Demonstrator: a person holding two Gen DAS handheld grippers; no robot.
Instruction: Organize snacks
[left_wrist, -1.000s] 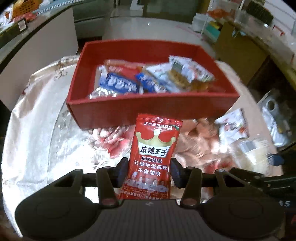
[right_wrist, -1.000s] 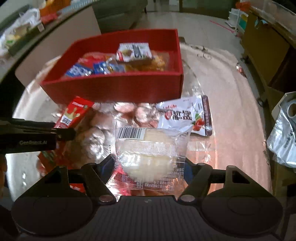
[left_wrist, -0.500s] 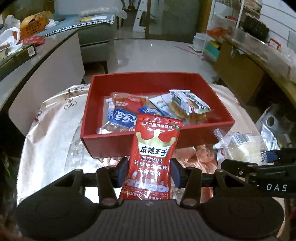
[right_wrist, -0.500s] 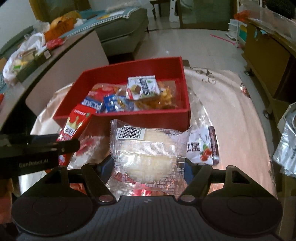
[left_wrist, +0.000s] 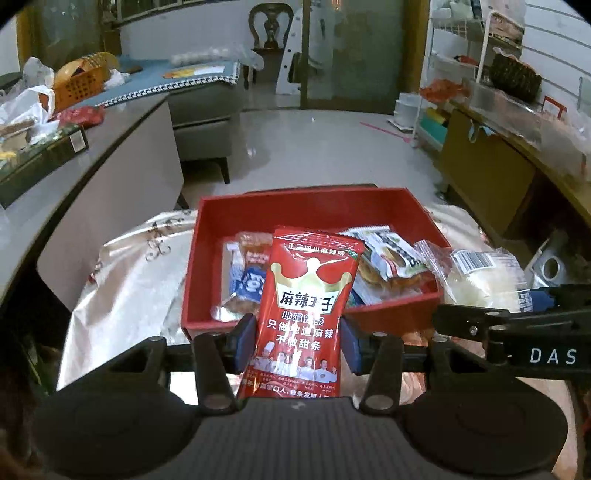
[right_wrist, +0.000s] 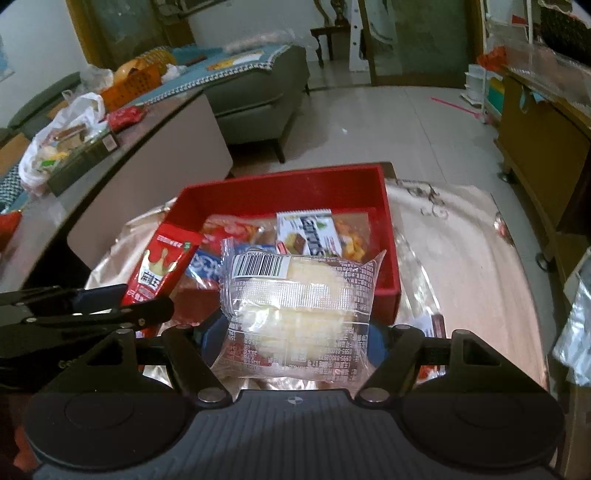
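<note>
both held: red spicy packet (left_wrist: 303, 317), clear cake packet (right_wrist: 295, 314) (above red box (left_wrist: 207, 266))

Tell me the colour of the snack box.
Red, inside and out: the snack box shows best in the left wrist view.

Red box (left_wrist: 310, 212) ahead of fingers is open-topped; its near half is crowded with snack packs (left_wrist: 384, 258), far strip bare; near wall stands between.
</note>
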